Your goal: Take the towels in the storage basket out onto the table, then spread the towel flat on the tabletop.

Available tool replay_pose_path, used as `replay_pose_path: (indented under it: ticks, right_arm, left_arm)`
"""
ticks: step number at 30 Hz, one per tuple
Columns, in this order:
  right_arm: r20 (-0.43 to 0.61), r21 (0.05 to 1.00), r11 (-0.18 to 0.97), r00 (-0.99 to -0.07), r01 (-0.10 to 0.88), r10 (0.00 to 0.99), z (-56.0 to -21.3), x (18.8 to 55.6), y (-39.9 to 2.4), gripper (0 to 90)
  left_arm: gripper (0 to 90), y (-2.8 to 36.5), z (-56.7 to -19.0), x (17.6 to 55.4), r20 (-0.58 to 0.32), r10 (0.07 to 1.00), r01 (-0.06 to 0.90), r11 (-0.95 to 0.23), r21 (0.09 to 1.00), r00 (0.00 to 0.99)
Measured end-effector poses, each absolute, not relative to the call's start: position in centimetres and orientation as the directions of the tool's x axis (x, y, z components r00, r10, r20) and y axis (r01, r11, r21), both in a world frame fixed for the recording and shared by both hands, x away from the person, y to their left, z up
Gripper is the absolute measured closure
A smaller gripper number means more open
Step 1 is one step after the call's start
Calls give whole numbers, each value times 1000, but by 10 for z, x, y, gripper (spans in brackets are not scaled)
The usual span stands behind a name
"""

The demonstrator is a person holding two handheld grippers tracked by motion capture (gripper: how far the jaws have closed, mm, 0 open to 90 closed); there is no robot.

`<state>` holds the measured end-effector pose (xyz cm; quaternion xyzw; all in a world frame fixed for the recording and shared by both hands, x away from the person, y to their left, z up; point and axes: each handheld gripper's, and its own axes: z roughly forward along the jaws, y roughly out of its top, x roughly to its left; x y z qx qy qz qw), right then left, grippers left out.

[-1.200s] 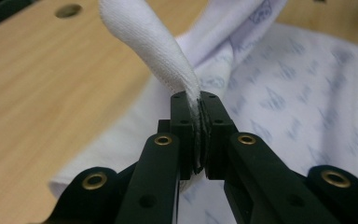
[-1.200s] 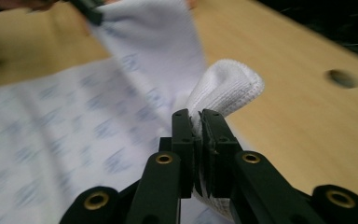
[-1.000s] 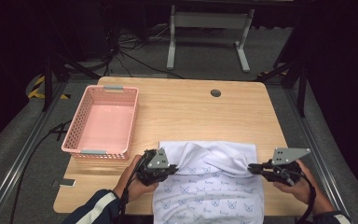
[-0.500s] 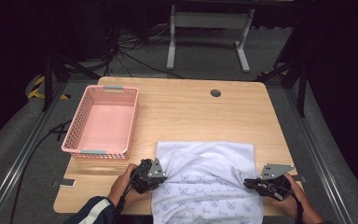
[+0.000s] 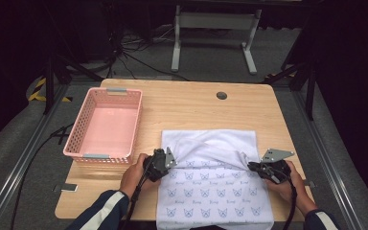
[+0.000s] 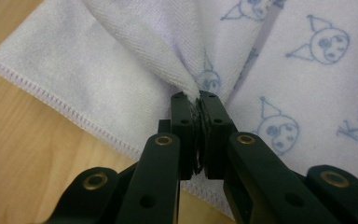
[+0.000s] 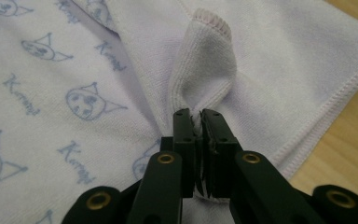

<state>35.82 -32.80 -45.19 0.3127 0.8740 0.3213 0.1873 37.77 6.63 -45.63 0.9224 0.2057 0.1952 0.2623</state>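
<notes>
A white towel (image 5: 215, 191) printed with blue cat faces lies on the near half of the wooden table (image 5: 191, 108), its far part folded over toward me. My left gripper (image 5: 171, 163) is shut on the folded layer at the towel's left side; in the left gripper view the cloth (image 6: 168, 51) is pinched between the black jaws of the left gripper (image 6: 197, 96). My right gripper (image 5: 250, 166) is shut on the same fold at the towel's right side, and the right gripper view shows a hemmed corner (image 7: 209, 60) bunched up from the right gripper (image 7: 196, 113).
A pink plastic basket (image 5: 79, 143) stands at the table's left, with nothing in it. A round cable hole (image 5: 221, 95) sits near the far edge. Beyond the table are a metal stand (image 5: 213, 33) and cables on the floor.
Both hands have moved toward me and down, drawing the held fold over the printed part of the towel. The lifted cloth now lies lower and flatter.
</notes>
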Motion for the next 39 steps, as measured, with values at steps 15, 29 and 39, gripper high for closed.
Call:
replay_pose_path:
  ticks: [15, 29, 39]
  right_arm:
    - [-116, 700, 540, -672, 468, 732, -452, 432, -336, 850]
    - [-117, 709, 514, -639, 483, 760, -453, 461, -338, 849]
    - [-106, 714, 487, -611, 503, 785, -447, 474, -339, 694]
  left_arm:
    - [860, 62, -460, 447, 147, 615, 392, -650, 651, 775]
    - [859, 57, -461, 485, 127, 683, 444, -592, 673, 719]
    - [567, 54, -451, 508, 46, 743, 511, -502, 698, 668]
